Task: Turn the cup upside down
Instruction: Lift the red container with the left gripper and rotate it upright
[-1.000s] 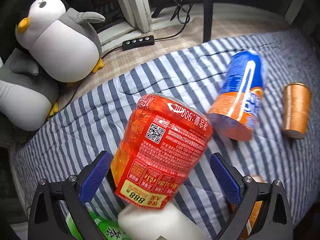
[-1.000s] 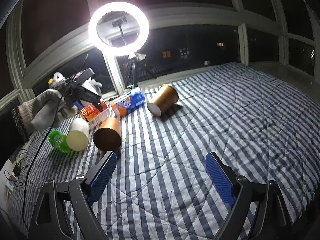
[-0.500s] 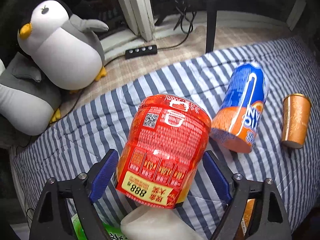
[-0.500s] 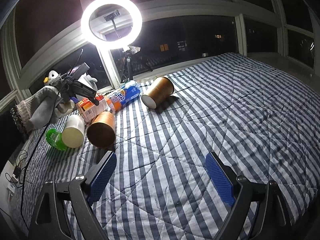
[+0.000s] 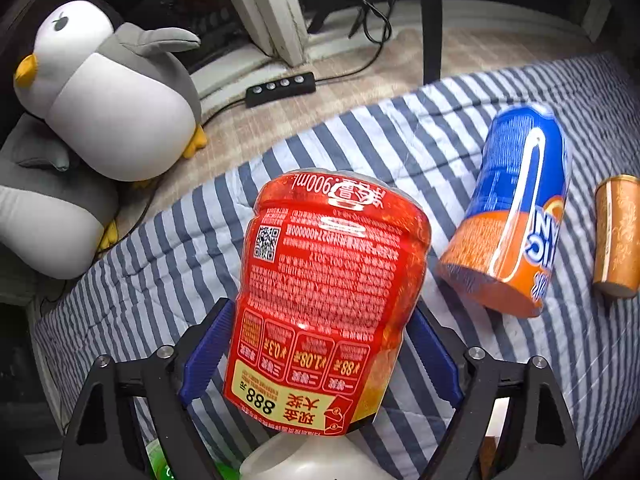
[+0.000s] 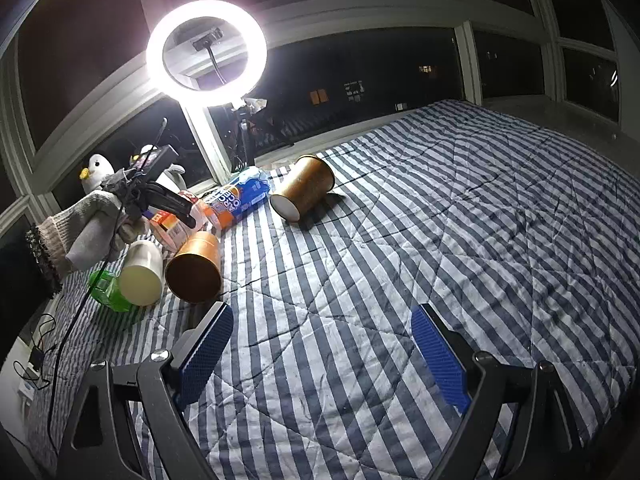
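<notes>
A red labelled cup [image 5: 328,300] lies on its side on the striped blanket [image 5: 360,148], its base pointing away from me. My left gripper [image 5: 316,344] is shut on the red cup, with a blue pad against each side. In the right wrist view the same cup [image 6: 176,224] shows small at the far left, under the gloved hand with the left gripper [image 6: 160,200]. My right gripper [image 6: 320,348] is open and empty above the blanket [image 6: 440,240], far from the cups.
A blue and orange cup [image 5: 512,216] and a gold cup [image 5: 616,236] lie right of the red one. A white cup [image 6: 142,272], a green bottle [image 6: 106,292] and two gold cups [image 6: 196,268] [image 6: 304,192] lie on the blanket. Penguin plushies [image 5: 112,96] sit at the left edge. A ring light [image 6: 206,50] stands behind.
The left gripper has closed from open onto the red cup, which has turned to face straight along the fingers. The right gripper has shifted slightly and stays open.
</notes>
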Available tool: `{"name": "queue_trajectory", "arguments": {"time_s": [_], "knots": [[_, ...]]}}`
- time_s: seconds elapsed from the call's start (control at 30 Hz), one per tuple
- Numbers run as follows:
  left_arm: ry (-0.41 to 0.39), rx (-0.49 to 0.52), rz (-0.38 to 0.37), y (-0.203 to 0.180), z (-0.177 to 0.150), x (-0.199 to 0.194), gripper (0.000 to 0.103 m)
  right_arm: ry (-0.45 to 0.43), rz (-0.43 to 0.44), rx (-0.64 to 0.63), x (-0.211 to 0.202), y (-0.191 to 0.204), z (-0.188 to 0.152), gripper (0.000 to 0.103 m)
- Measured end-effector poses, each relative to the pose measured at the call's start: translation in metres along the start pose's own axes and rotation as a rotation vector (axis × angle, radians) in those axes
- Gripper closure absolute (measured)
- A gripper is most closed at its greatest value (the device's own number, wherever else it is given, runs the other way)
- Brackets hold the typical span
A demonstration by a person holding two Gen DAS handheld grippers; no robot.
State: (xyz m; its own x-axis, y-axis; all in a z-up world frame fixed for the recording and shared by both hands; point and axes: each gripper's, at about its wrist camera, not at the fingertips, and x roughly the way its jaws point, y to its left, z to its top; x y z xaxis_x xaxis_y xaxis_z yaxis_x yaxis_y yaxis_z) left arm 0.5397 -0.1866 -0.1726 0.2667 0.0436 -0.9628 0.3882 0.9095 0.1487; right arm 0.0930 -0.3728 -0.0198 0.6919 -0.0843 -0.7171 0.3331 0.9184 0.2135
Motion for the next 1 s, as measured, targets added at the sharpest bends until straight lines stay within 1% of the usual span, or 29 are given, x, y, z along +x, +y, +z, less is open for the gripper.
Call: {"name": "queue_trajectory", "arguments": {"time_s": [0.13,0.27,0.5,0.6,0.8,1.0], "knots": [[-0.023,-0.030,-0.007,0.007,0.005,-0.013,0.016,-0.004,0.000,0.000,-0.001,0.001,0.000,0.015],[-0.037,-0.053,-0.029,0.014,0.002,-0.024,0.017,-0.008,-0.001,0.002,-0.003,0.001,0.000,0.015],[-0.029,-0.046,-0.016,0.013,-0.005,-0.023,0.017,-0.007,0.005,0.009,-0.003,0.003,-0.004,0.015],[-0.032,-0.040,-0.032,0.011,-0.009,-0.030,0.017,0.002,0.008,0.010,-0.001,0.004,-0.006,0.015],[-0.050,-0.021,-0.060,0.010,-0.022,-0.059,0.018,-0.002,0.021,0.010,-0.003,0.008,-0.006,0.015],[-0.102,0.012,-0.089,0.011,-0.055,-0.112,0.018,-0.016,0.039,-0.001,-0.013,0.015,-0.005,0.015]]}}
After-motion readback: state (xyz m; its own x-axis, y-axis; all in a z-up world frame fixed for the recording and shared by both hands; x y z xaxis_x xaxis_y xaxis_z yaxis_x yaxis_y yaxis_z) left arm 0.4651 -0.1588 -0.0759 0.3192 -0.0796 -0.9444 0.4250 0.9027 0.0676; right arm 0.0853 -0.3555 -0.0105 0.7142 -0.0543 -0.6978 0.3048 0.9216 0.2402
